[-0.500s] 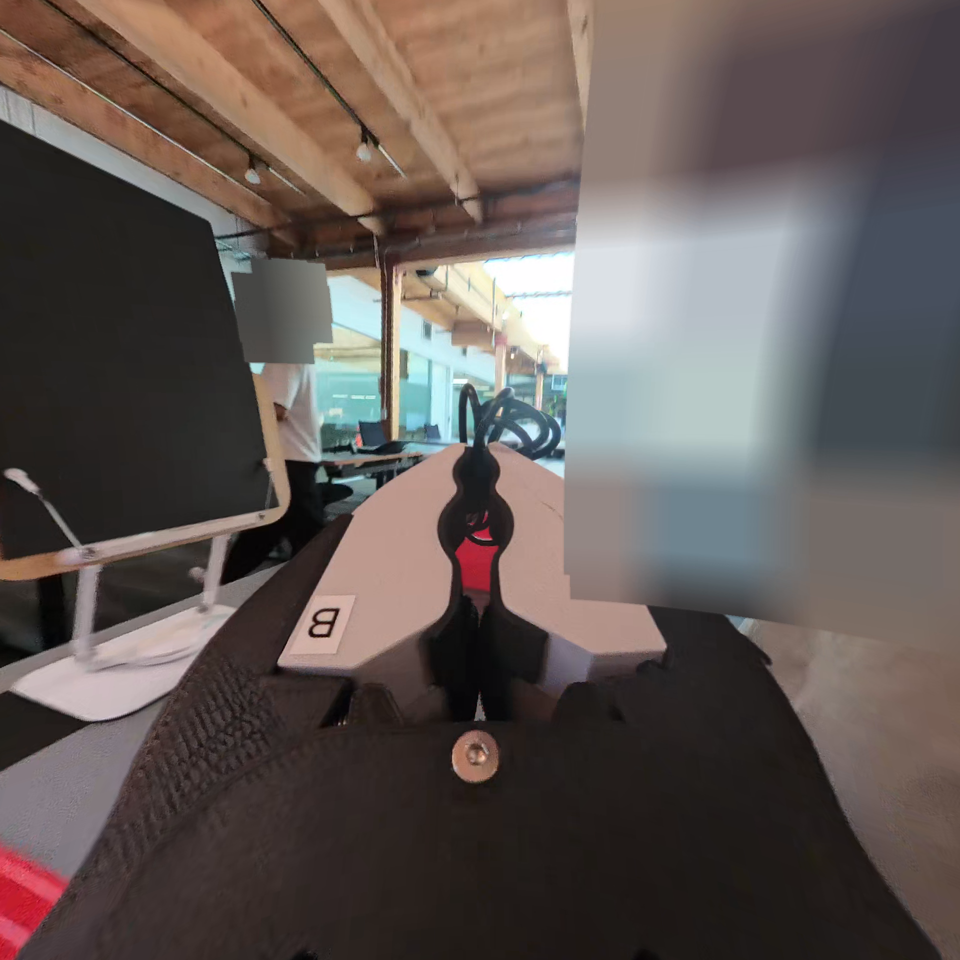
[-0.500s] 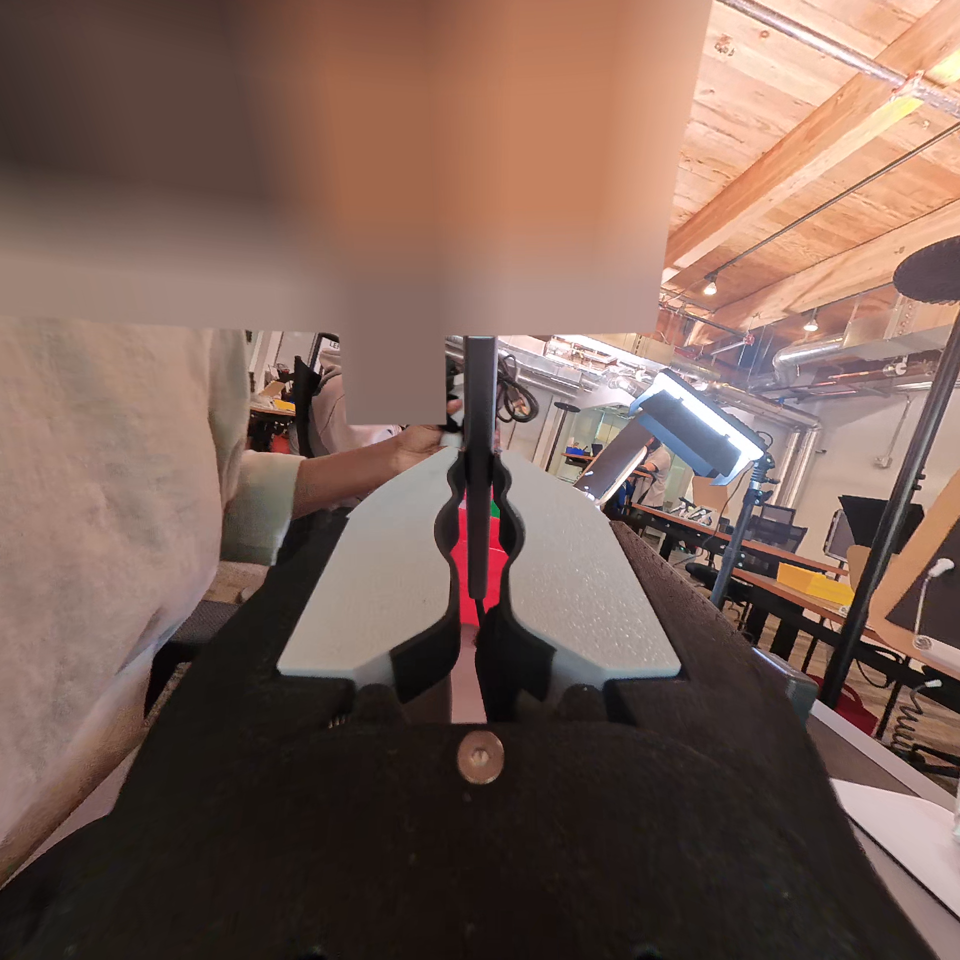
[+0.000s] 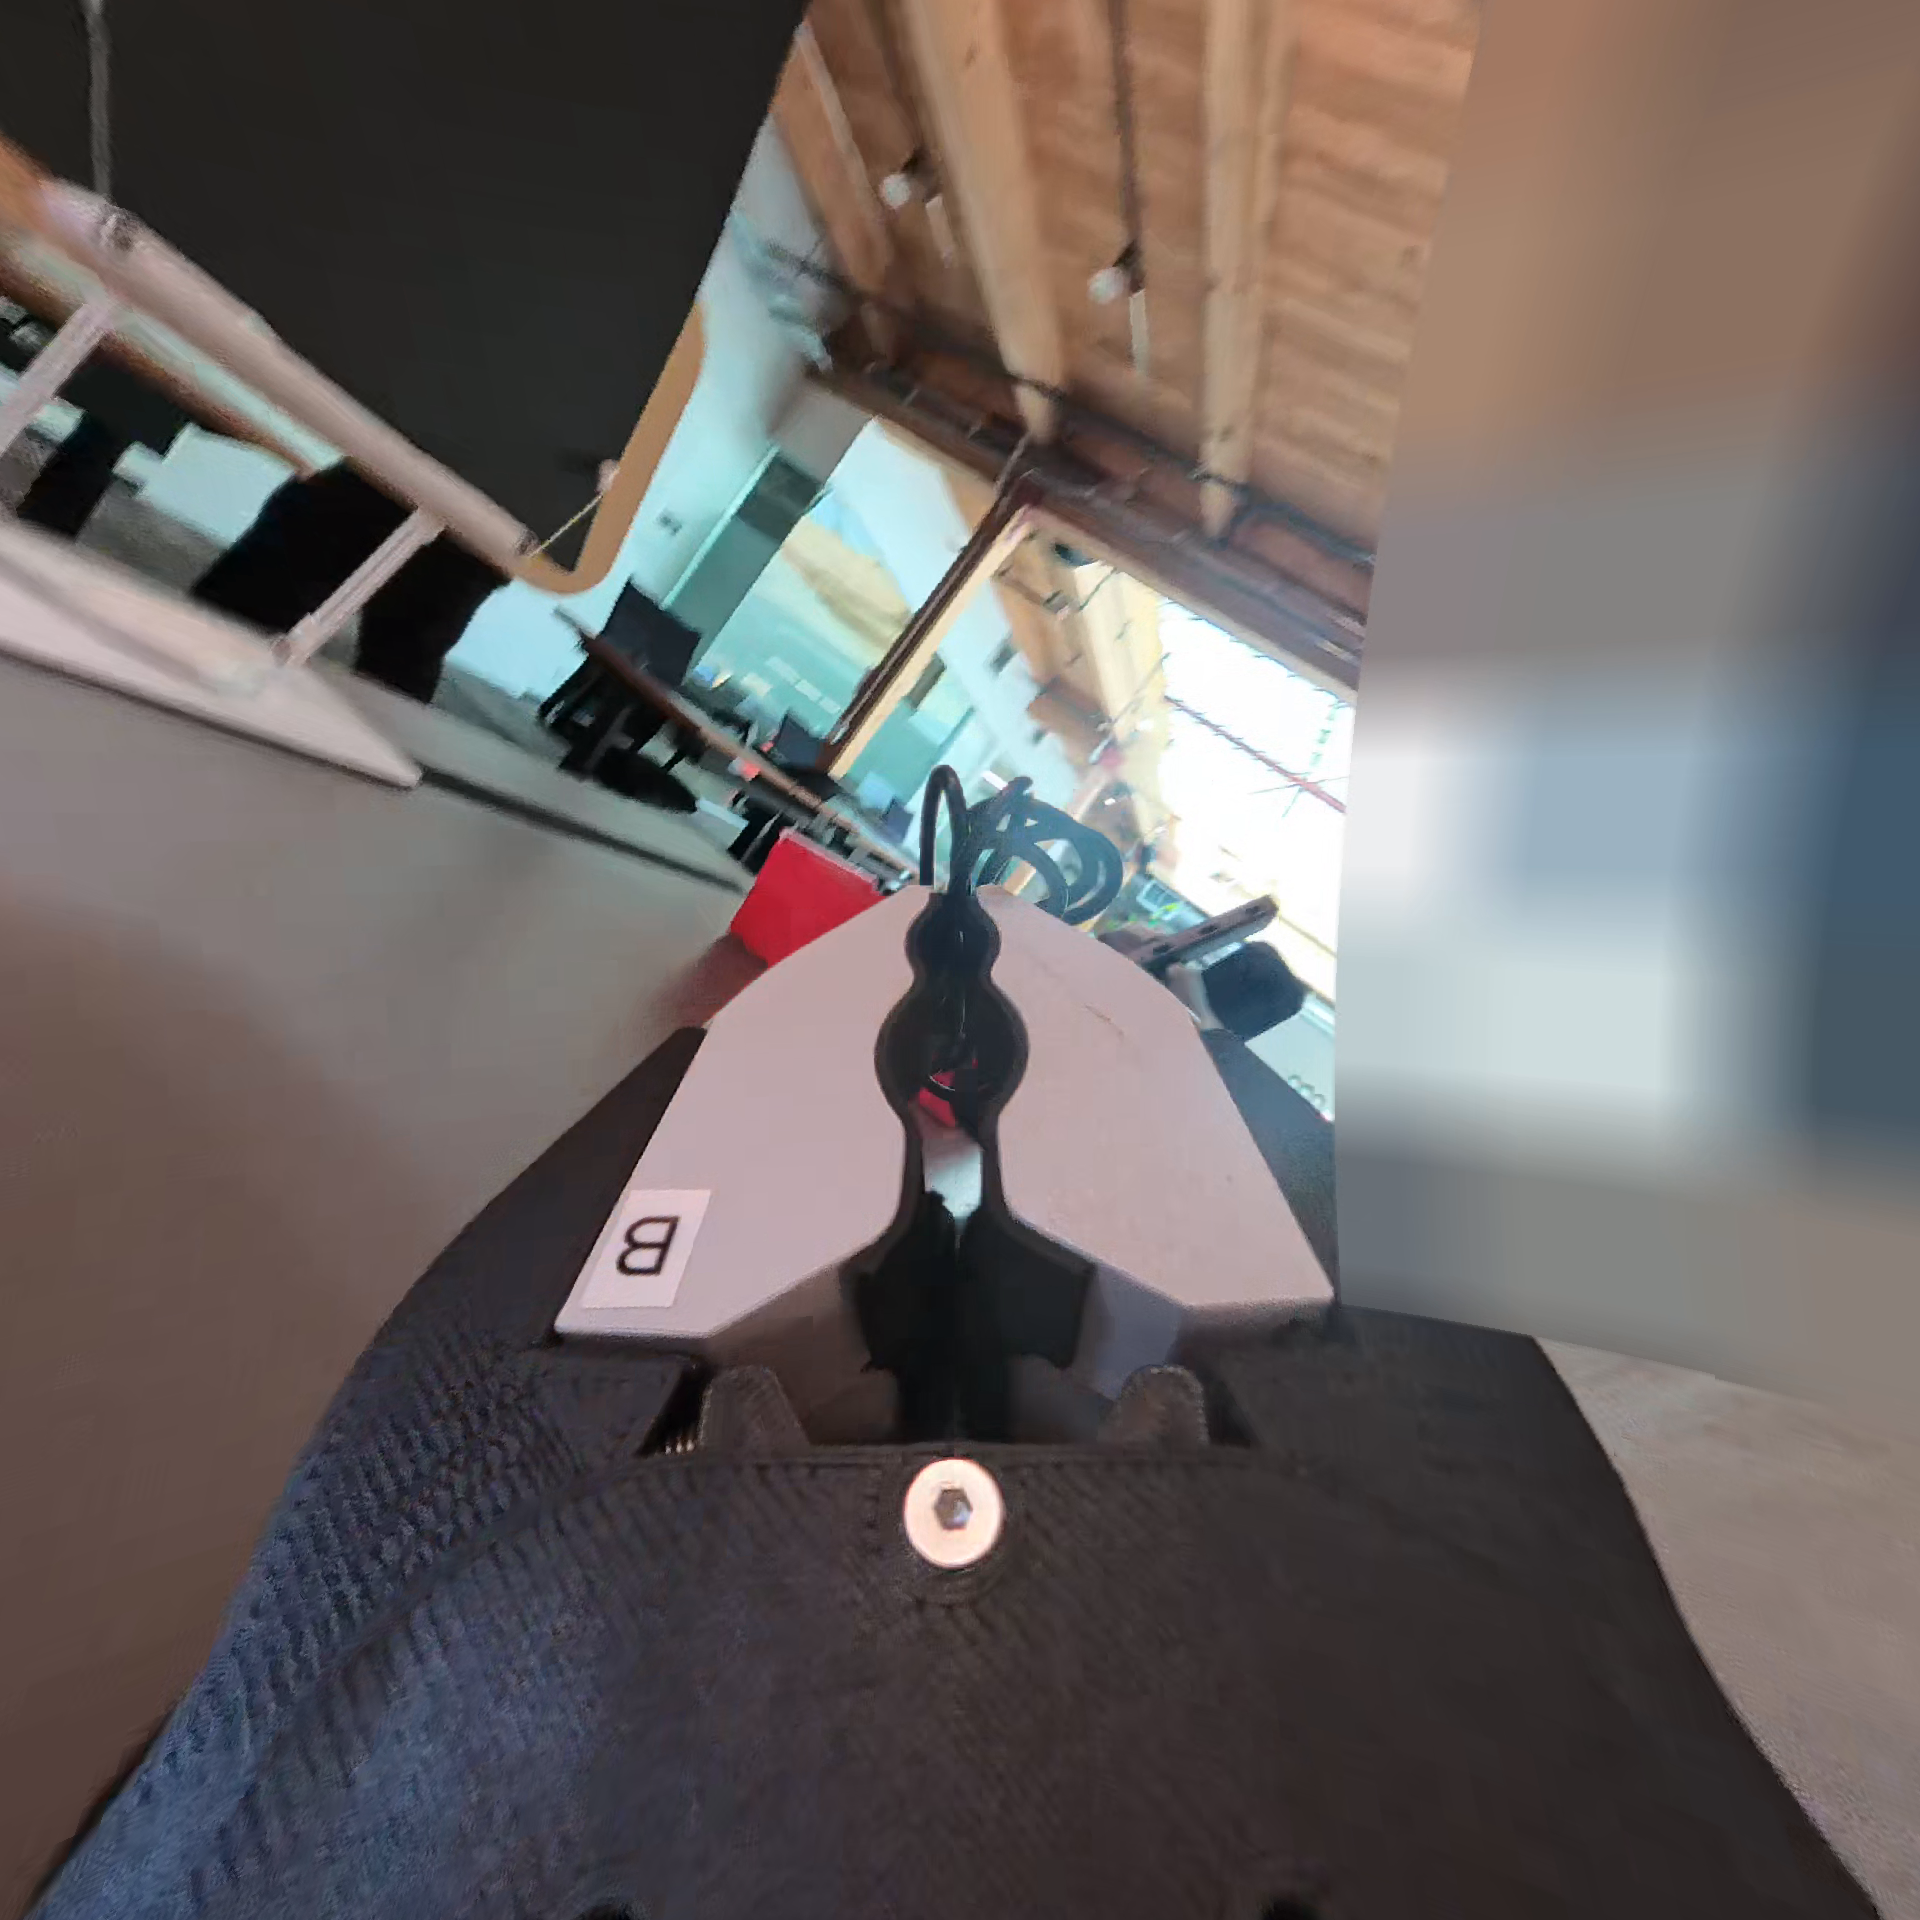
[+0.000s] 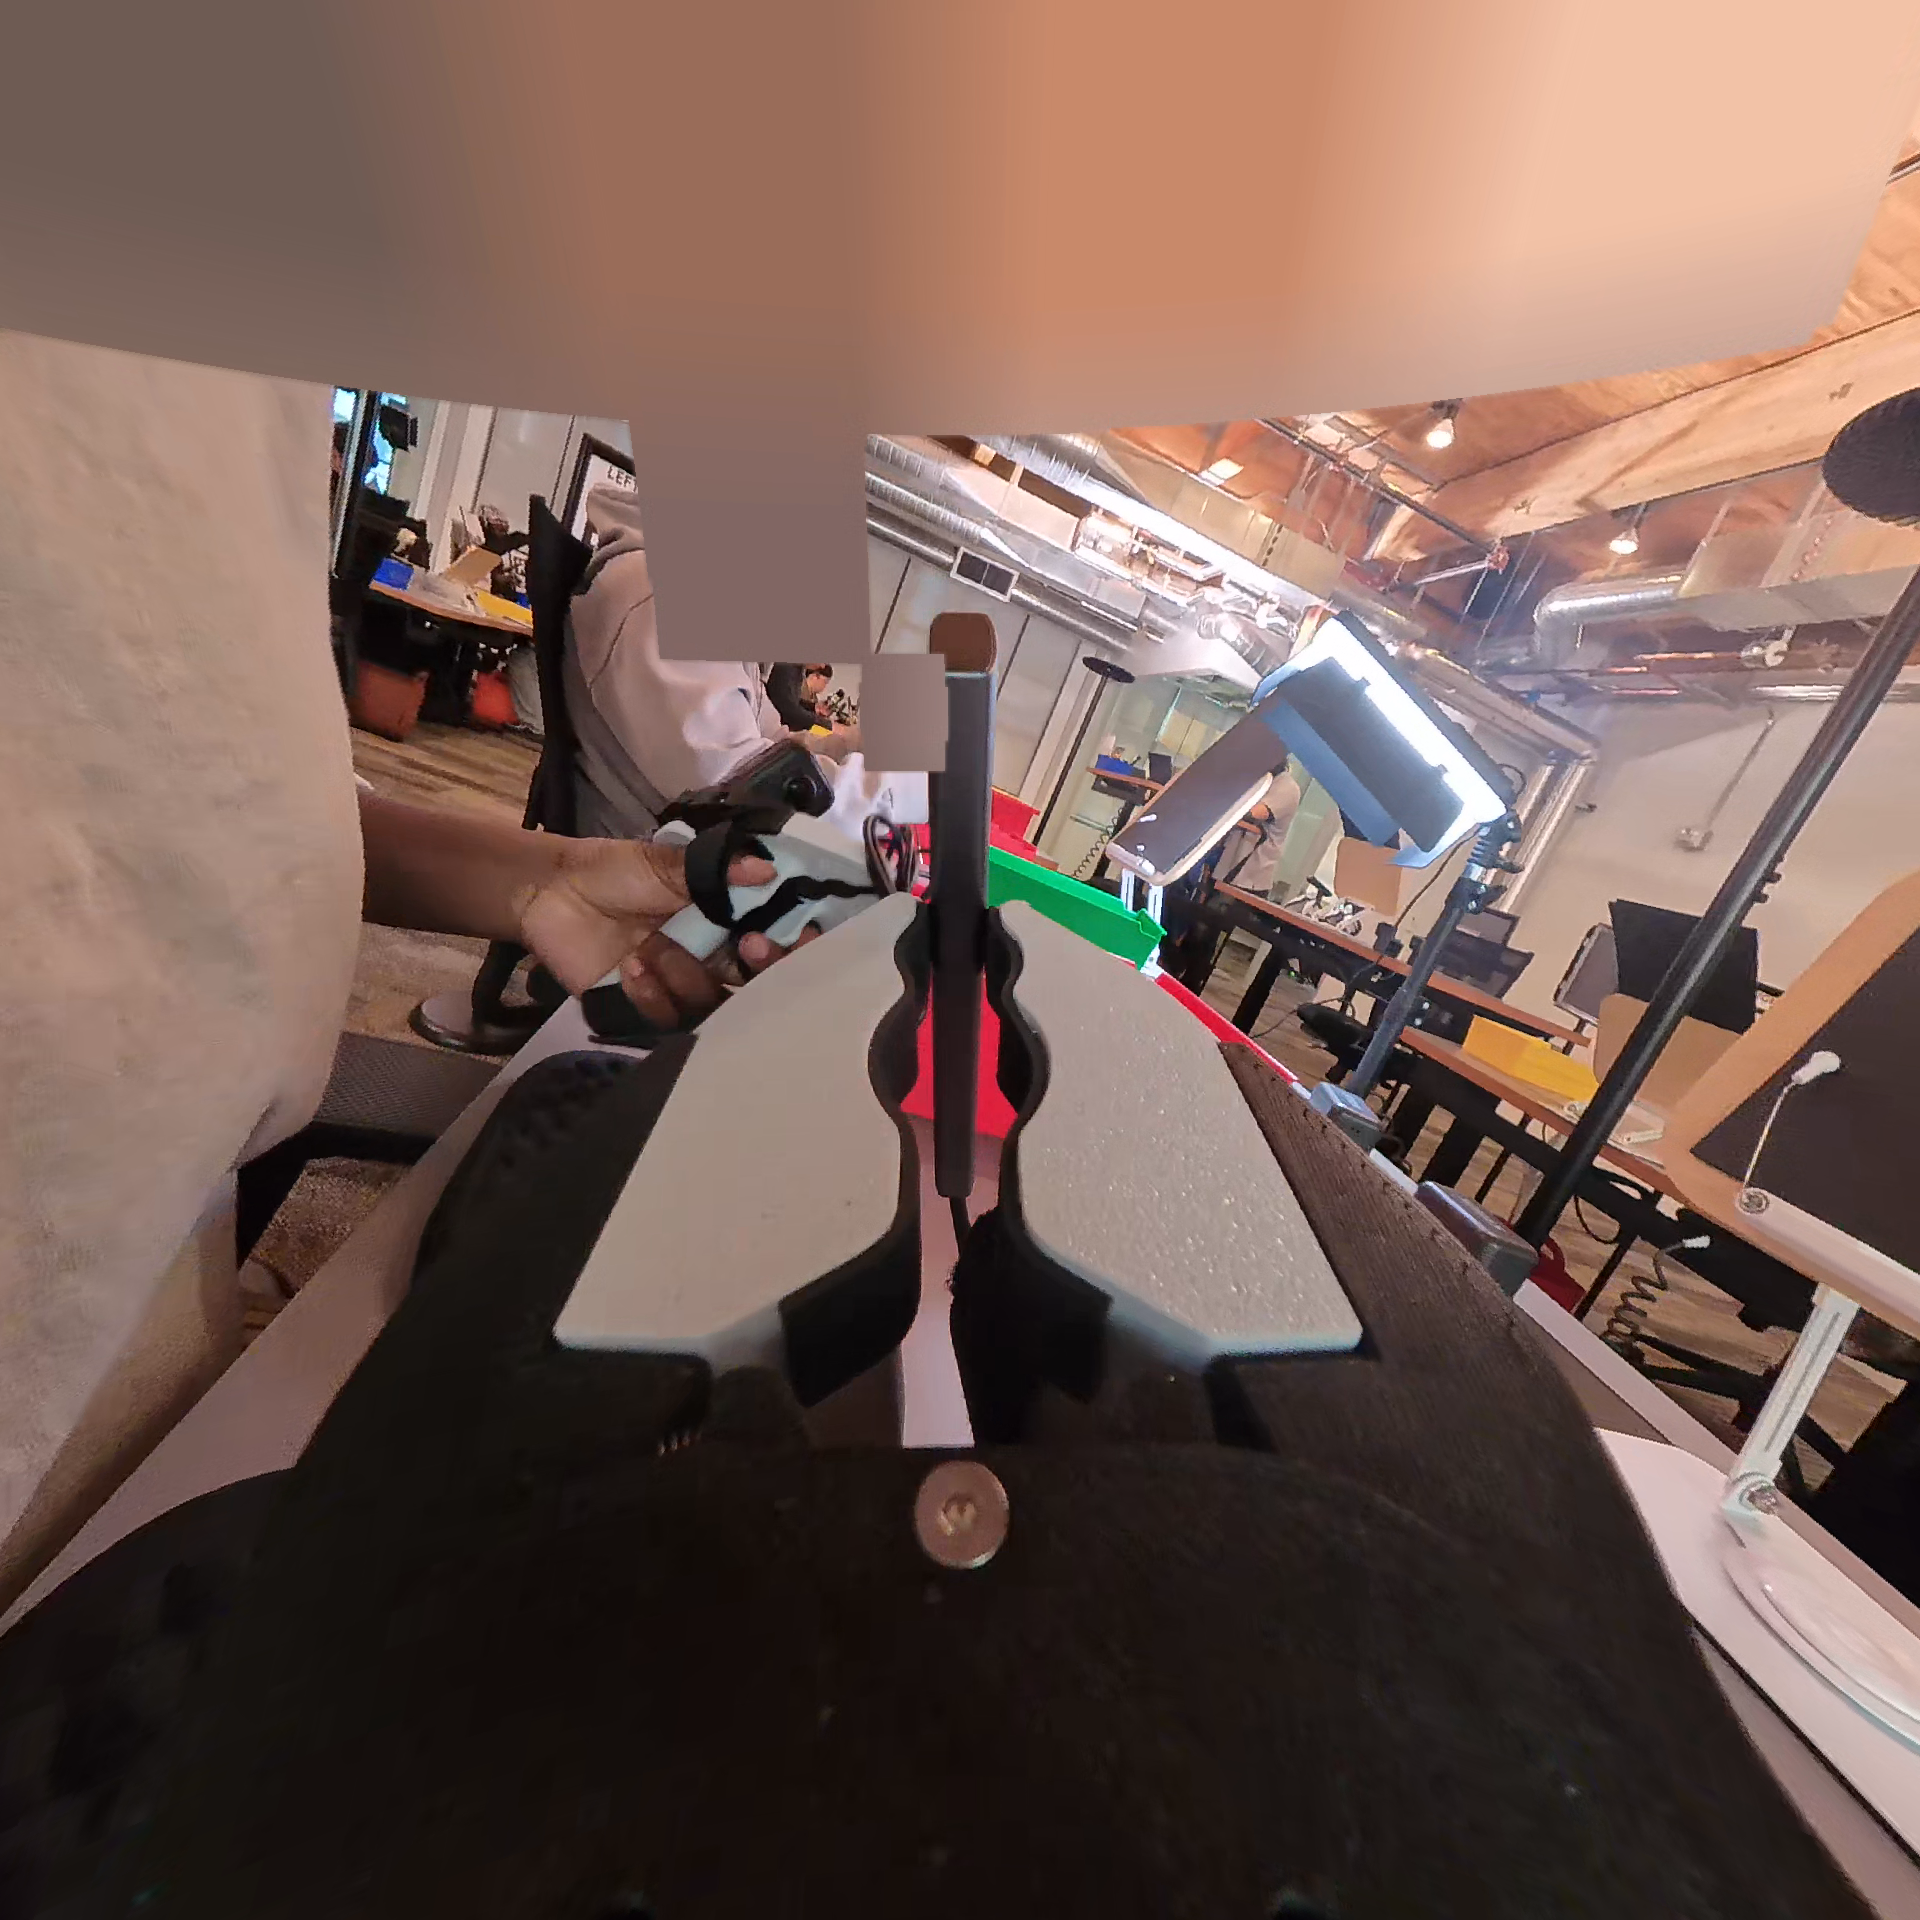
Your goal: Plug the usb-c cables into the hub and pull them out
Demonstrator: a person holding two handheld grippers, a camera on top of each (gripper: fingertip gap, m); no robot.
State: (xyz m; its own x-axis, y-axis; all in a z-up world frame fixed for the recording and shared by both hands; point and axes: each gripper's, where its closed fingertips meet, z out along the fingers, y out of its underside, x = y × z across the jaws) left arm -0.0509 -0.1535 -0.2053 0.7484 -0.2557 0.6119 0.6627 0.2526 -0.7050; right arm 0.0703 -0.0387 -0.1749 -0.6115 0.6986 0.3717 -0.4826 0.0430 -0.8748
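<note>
Taking the hub (image 4: 958, 914) as landmark and going L to R: in the right wrist view, well left of the hub, a hand (image 4: 623, 925) holds the left claw (image 4: 821, 899) w/ a bundle of black cable (image 4: 883, 847) at its tip, near the hub but apart from it. In the left wrist view that same claw (image 3: 954, 904) has its jaws closed to a thin slit on a dark cable end, and the coiled cable (image 3: 1023, 847) loops out just past the tips; the plug itself is hidden between the pads, so can't tell which way it faces. That view is tilted and blurred, w/ a red bin (image 3: 800, 894) just beyond the claw and grey counter (image 3: 312, 935) to the left. Centre: the right claw (image 4: 958, 935) is pinched tight on the hub, a slim dark bar standing upright w/ a brownish top end above the tips and a thin lead trailing from its bottom end. No cable sits in any port that shows. Right of the hub: green bin (image 4: 1070, 899), then a light panel (image 4: 1392, 738) on a stand. Progress, as a judgement: early stage. Both parts are picked up and held off the counter, but plug and hub aren't mated yet; aligning, inserting and pulling out all remain, prob. for more than one cable.
</note>
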